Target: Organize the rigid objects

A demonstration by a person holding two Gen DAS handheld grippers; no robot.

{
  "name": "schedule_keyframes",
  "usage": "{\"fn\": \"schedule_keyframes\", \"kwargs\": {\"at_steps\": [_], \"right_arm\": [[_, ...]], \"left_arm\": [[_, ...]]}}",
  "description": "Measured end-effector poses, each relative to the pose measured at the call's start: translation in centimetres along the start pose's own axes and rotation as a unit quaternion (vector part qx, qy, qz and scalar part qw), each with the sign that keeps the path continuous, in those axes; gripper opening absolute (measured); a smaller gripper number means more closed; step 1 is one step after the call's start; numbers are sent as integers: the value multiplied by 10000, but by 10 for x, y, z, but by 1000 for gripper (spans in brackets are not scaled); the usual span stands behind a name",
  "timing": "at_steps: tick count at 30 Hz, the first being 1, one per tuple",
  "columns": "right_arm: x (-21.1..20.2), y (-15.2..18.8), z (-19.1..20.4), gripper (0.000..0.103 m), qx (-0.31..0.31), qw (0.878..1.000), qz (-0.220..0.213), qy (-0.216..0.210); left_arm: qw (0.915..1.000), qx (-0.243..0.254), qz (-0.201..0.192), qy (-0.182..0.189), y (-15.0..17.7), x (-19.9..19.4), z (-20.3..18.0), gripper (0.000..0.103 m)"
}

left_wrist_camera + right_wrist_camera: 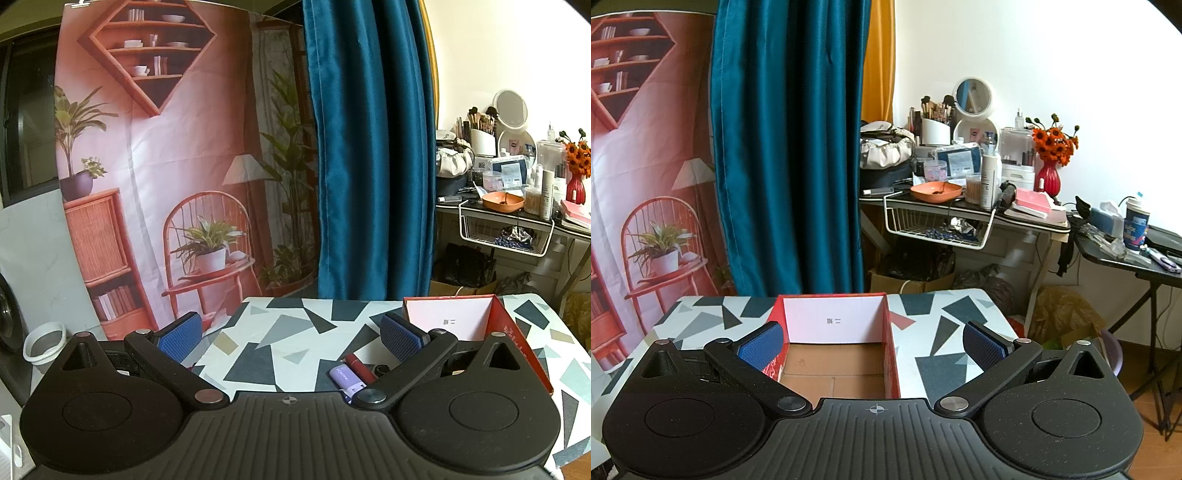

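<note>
In the left wrist view, my left gripper (291, 336) is open and empty above the patterned table (280, 332). A purple USB stick (345, 377), a red lipstick tube (360, 365) and a small black object (380, 369) lie on the table near its right finger. A red open box (517, 332) stands at the right. In the right wrist view, my right gripper (873, 345) is open and empty, hovering over that red box (892, 350), whose cardboard floor shows bare.
A blue curtain (369, 147) and a printed backdrop (166, 166) hang behind the table. A cluttered vanity desk (960, 206) with a wire basket stands at the back right. A black side table (1126, 254) is at the far right. A white bowl (44, 341) sits at the left.
</note>
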State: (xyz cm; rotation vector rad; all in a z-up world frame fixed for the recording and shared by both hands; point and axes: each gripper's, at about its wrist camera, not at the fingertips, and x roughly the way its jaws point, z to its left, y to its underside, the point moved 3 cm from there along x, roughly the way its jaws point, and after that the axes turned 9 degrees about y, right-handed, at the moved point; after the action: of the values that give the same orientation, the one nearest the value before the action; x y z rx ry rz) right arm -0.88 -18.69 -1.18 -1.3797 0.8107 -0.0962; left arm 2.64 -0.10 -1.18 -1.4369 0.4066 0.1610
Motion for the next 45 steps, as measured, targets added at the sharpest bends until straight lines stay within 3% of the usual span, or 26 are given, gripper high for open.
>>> {"fn": "schedule_keyframes", "kwargs": {"at_steps": [7, 28, 45], "right_arm": [[-6, 1, -18, 103, 33, 10000, -32, 5], [1, 3, -7, 103, 9, 9999, -134, -14], [85, 18, -5, 103, 57, 9994, 352, 7]], "left_arm": [[10000, -63, -38, 59, 0, 0, 1, 103], [9997, -145, -66, 195, -1, 7, 2, 103], [9991, -305, 250, 126, 10, 76, 7, 103]]}}
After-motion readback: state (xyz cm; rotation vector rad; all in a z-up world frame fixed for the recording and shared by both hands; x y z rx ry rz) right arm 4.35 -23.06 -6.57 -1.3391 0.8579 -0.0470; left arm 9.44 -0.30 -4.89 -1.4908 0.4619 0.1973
